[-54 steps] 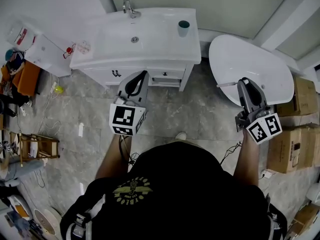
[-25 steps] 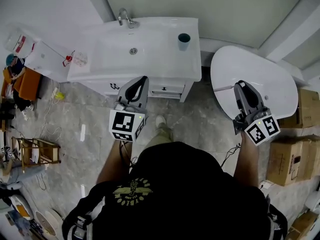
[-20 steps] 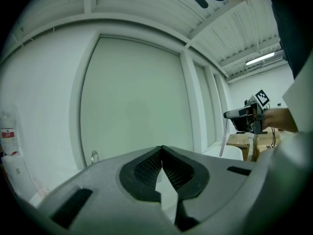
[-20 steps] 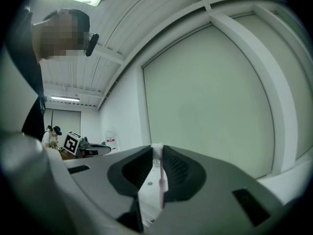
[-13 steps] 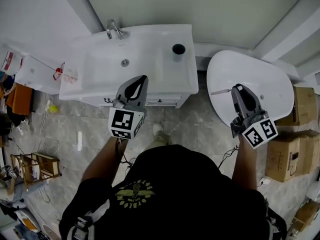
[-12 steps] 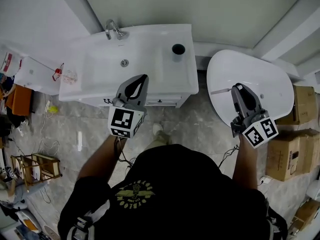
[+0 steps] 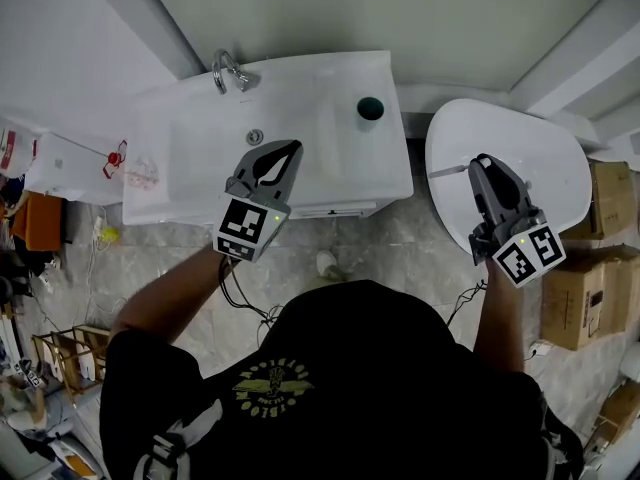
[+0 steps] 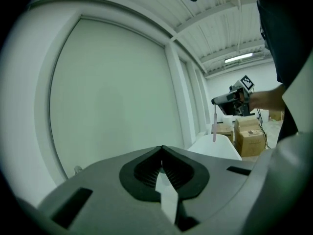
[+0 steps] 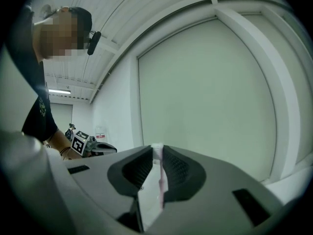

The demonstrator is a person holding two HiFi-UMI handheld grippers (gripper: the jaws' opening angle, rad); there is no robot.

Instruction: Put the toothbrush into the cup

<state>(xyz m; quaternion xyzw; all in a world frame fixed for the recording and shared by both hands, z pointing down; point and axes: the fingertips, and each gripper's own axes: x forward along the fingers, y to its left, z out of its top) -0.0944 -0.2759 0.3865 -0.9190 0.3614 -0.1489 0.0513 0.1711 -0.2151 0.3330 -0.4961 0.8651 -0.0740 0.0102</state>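
Over the white oval surface (image 7: pixel 540 138) to the right of the washbasin (image 7: pixel 300 98), we see the right gripper (image 7: pixel 479 164) clamped on the toothbrush (image 9: pixel 158 173). Its jaws stand a narrow way apart, with the pale pink handle pressed between the ribbed pads. In the left gripper view the toothbrush hangs down below that gripper's tips. The left gripper (image 8: pixel 162 150) is over the front edge of the washbasin. Its jaws meet at the tips and nothing is between them. The teal cup (image 7: pixel 370 108) stands on the washbasin's back right corner, near the wall, well apart from both grippers and from the toothbrush. We cannot tell which end of the toothbrush carries the bristles. In the head view it is only a thin pale stick, hard to pick out against the white surface. In the right gripper view its lower part is cut off behind the gripper's body. The cup's opening looks dark, so we cannot make out its inside. The faucet (image 7: pixel 230 69) sits at the washbasin's back left.
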